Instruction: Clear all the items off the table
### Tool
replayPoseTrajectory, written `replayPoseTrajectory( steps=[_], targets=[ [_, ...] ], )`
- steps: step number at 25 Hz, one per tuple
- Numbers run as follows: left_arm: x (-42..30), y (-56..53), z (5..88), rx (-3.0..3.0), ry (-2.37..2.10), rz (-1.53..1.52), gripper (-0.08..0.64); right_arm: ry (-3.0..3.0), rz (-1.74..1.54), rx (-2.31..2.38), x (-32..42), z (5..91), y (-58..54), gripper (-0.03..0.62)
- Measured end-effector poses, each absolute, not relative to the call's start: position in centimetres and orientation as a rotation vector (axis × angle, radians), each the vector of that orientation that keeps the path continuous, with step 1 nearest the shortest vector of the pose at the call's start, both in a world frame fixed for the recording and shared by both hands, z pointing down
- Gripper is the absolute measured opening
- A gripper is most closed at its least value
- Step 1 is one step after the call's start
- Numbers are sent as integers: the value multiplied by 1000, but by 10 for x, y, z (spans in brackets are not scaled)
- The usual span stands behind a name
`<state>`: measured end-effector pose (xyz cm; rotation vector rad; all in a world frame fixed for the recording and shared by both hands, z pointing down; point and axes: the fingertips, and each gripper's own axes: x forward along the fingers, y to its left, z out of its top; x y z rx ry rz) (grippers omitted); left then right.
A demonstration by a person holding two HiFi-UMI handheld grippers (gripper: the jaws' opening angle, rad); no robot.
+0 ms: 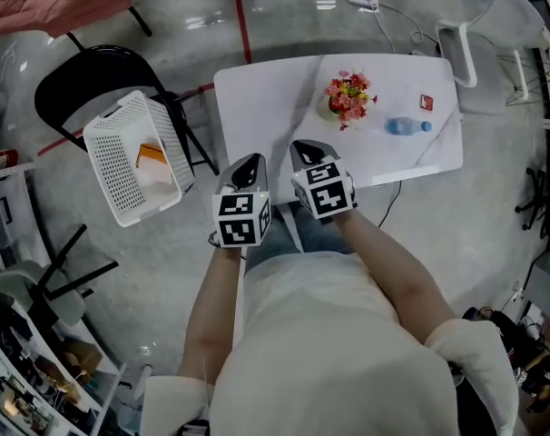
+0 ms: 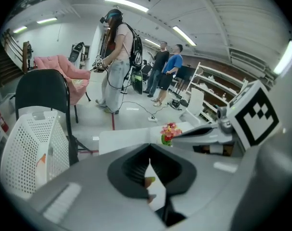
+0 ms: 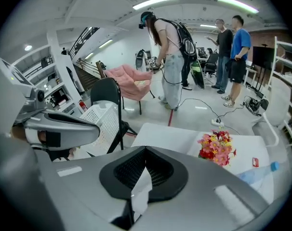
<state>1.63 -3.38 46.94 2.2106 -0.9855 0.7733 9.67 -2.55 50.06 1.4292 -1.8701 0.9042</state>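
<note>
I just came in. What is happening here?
A person holds a gripper in each hand over the white table's near edge. The left gripper and the right gripper are both shut and empty. A flower bouquet, a water bottle and a small red item are on the table, untouched. A white basket sits on a black chair beside it.

white table (image 1: 266, 98), pink-red flowers (image 1: 349, 96), white basket (image 1: 112, 182)

The white rectangular table (image 1: 266, 107) looks smooth and glossy. At its nine o'clock, the white perforated basket (image 1: 104, 166) looks like matt plastic.
</note>
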Motion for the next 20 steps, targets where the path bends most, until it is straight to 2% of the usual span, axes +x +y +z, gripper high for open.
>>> replayPoseTrajectory(
  steps=[8,16,20],
  targets=[
    [61,-38,498,2218,-967,803,9,-1775,1033,1534,157,542,-11,36],
    [87,-40,530,2224,-980,847,9,-1676,1151,1645,197,591,3,131],
    [98,-38,548,2214,-965,864,9,-1624,1198,1695,213,620,5,198]
  ],
)
